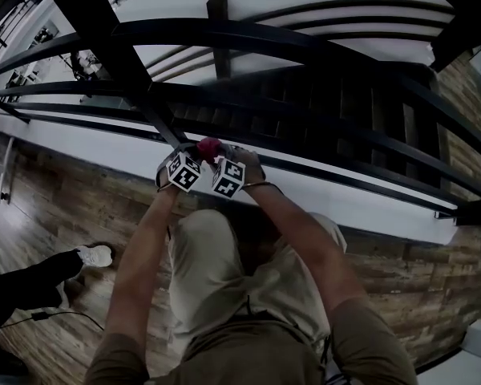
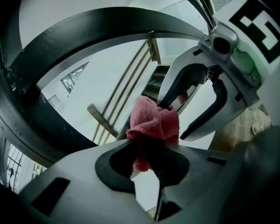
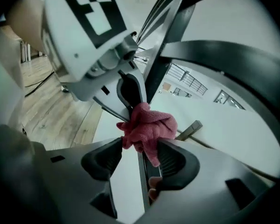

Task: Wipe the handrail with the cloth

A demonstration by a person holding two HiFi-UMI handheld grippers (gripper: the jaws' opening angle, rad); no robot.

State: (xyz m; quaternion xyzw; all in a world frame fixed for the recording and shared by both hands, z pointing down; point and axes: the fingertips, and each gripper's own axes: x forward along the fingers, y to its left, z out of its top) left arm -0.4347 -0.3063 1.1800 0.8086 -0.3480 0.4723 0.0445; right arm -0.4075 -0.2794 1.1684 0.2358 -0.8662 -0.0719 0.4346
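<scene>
A red cloth (image 1: 208,147) is bunched between both grippers, just below the dark curved handrail (image 1: 305,42). In the left gripper view my left gripper (image 2: 147,157) is shut on the cloth (image 2: 154,120), which bulges out above its pads. My right gripper (image 2: 177,118) faces it with its jaws spread around the same bunch. In the right gripper view the right gripper (image 3: 140,160) stands open; the cloth (image 3: 147,125) hangs in the gap and brushes one pad only. The left gripper (image 3: 130,101) grips the cloth from above there. The handrail (image 3: 224,55) arcs close overhead.
Lower rails and a slanted black post (image 1: 104,38) cross in front of me. A stairwell (image 1: 337,103) drops beyond the railing. Another person's leg and white shoe (image 1: 92,255) rest on the wooden floor at lower left, beside a cable (image 1: 56,315).
</scene>
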